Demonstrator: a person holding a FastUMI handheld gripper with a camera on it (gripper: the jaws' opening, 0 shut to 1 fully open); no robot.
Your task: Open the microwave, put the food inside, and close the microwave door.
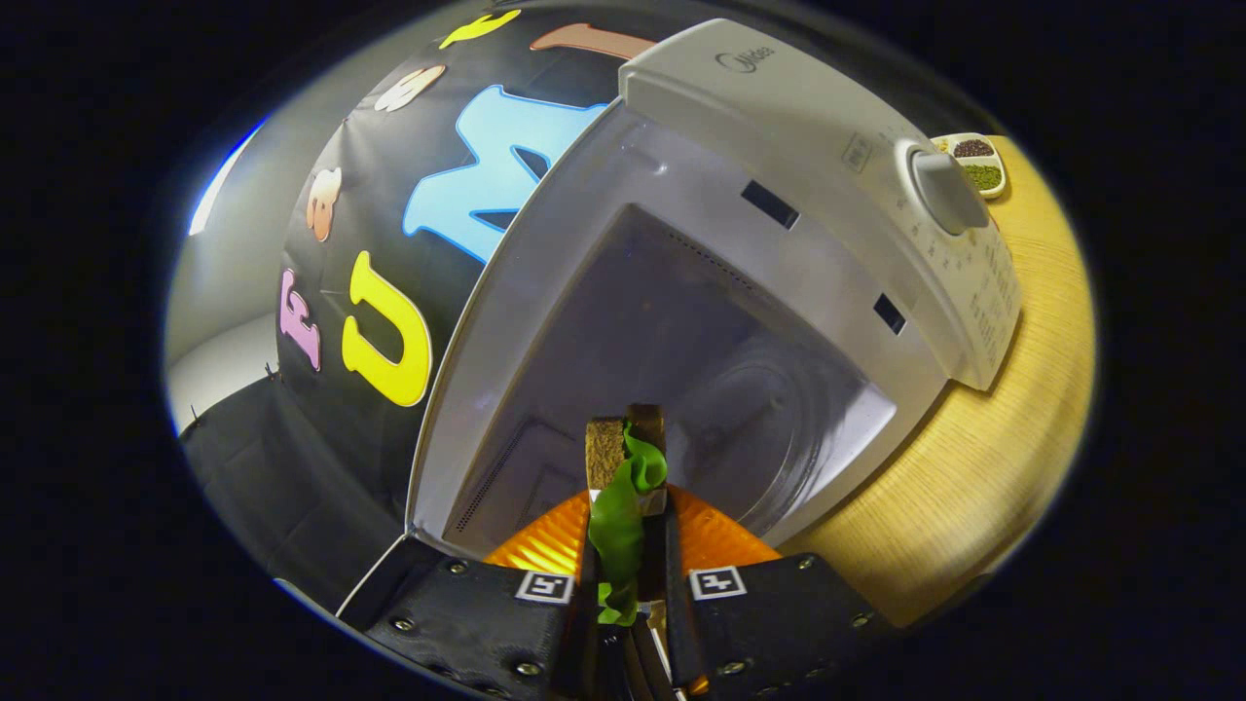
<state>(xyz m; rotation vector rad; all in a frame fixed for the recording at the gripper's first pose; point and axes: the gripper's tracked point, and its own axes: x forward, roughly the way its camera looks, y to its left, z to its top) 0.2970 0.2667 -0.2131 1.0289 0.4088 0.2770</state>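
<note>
Jaws clamped narrow on the sandwich point(623, 467), held on edge at the mouth of the open microwave point(681, 321). Best play now: carry it deep over the turntable point(769, 419), level it, lower gently, then release clear of the walls.

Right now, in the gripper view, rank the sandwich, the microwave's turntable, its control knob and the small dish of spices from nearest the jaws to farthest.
1. Sandwich: clamped between the gripper's jaws.
2. Turntable: just ahead, inside the open microwave, slightly right.
3. Control knob: on the microwave's front panel, up and to the right.
4. Dish of spices: on the wooden table, beyond the knob.
</note>
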